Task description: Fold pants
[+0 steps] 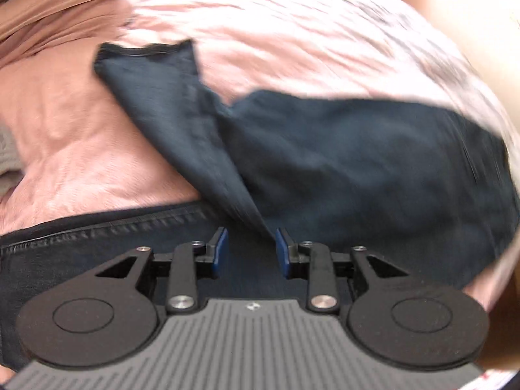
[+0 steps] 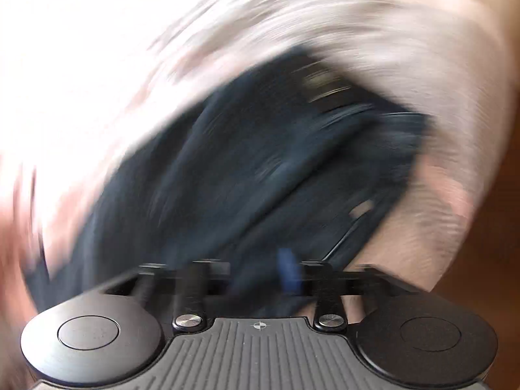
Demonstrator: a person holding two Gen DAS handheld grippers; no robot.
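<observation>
Dark navy pants (image 1: 325, 162) lie on a pink bedspread (image 1: 81, 130). One leg end runs up to the upper left, and a stitched hem or waistband (image 1: 97, 227) crosses the lower left. My left gripper (image 1: 252, 247) hovers over the cloth, open; its blue pads (image 1: 221, 250) stand apart, and a fold edge reaches the right one. The right wrist view is heavily smeared. There the pants (image 2: 227, 178) run from lower left to upper right. My right gripper (image 2: 260, 276) is over them with its fingers apart; one blue pad (image 2: 289, 273) shows, and dark cloth lies in the gap.
The pink bedspread (image 2: 422, 48) fills most of both views, wrinkled at the left. A beige-grey fabric edge (image 1: 9, 149) shows at the far left. A brown surface (image 2: 500, 195) shows past the bed's right edge.
</observation>
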